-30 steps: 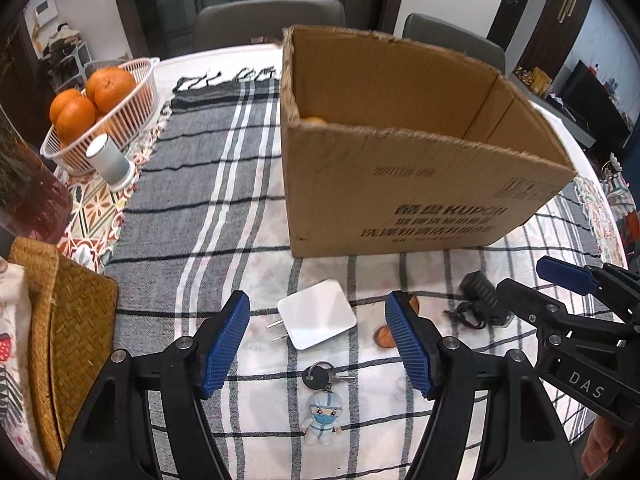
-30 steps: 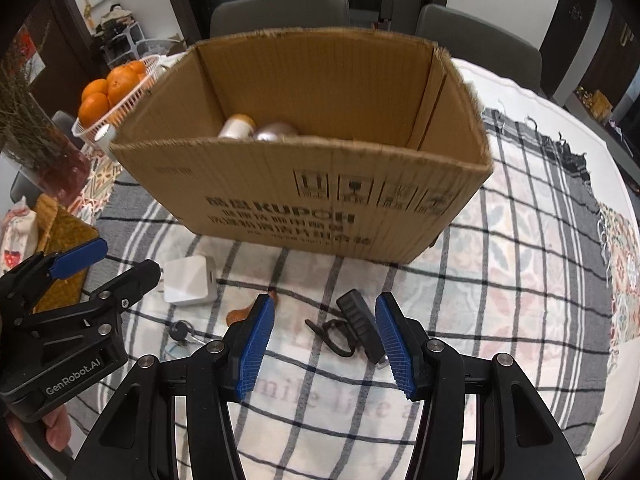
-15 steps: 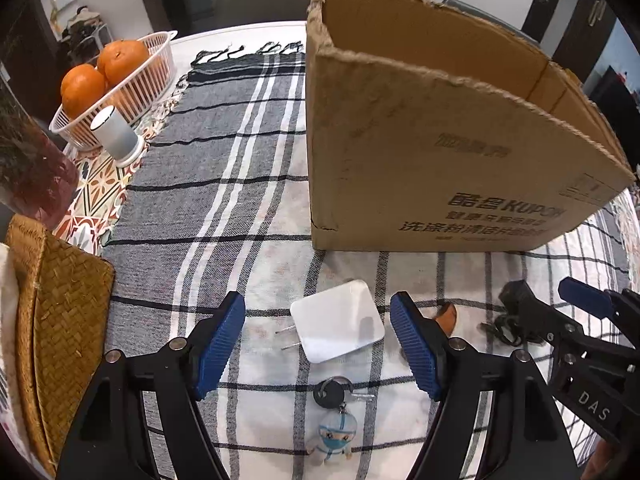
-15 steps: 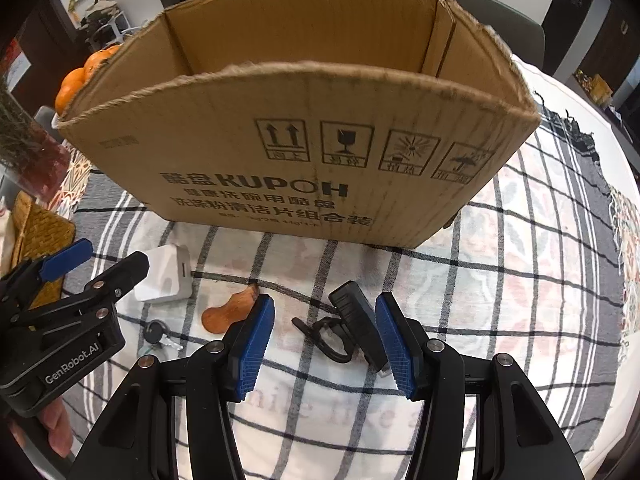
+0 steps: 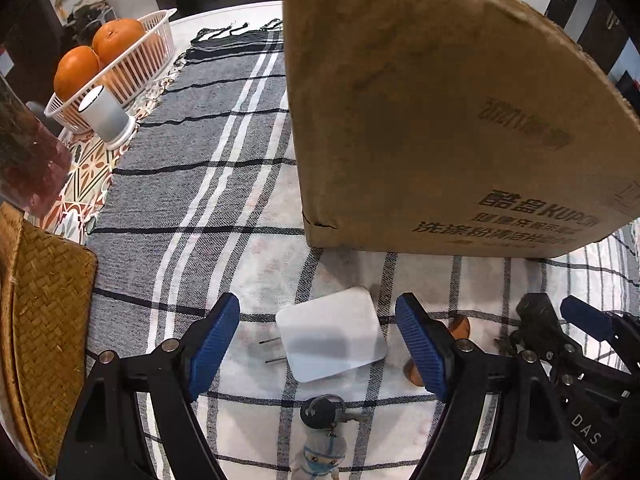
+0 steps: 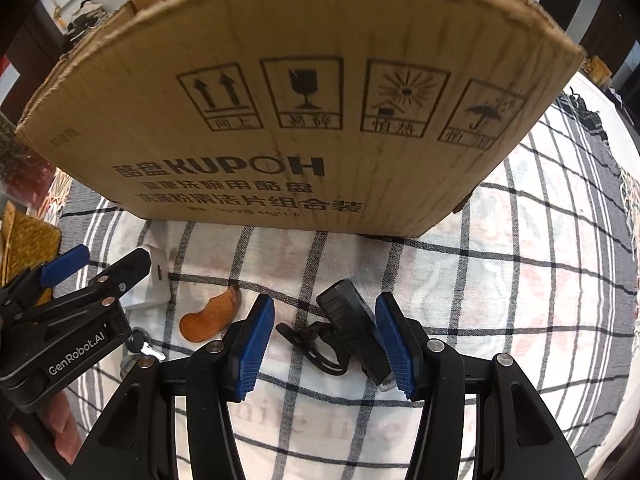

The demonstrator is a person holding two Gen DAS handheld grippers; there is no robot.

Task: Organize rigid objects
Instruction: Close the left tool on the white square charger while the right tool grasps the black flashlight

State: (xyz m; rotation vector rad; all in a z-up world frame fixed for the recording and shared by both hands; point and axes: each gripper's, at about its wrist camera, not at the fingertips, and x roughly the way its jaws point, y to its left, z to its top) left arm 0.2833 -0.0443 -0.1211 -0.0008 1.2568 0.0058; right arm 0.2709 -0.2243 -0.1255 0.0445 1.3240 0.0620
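Left hand-held gripper [image 5: 318,346] widening around white charger [image 5: 332,338], right hand-held gripper [image 6: 325,344] open astride black light [image 6: 354,326]

box [image 6: 280,120]: corrugated cardboard, matt, rough torn rim
cloth [image 5: 224,184]: woven, matt, checked
charger [image 5: 332,338]: smooth white plastic, metal prongs
tong pads [image 6: 254,350]: ribbed blue plastic
mat [image 5: 44,308]: woven straw
basket [image 5: 132,68]: white plastic
slab [image 6: 210,316]: smooth wood

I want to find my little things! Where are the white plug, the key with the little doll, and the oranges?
white plug [image 5: 334,334], left wrist view, middle of its flat white top.
key with the little doll [image 5: 320,412], left wrist view, the key's black head.
oranges [image 5: 76,72], left wrist view, front of the nearer orange.
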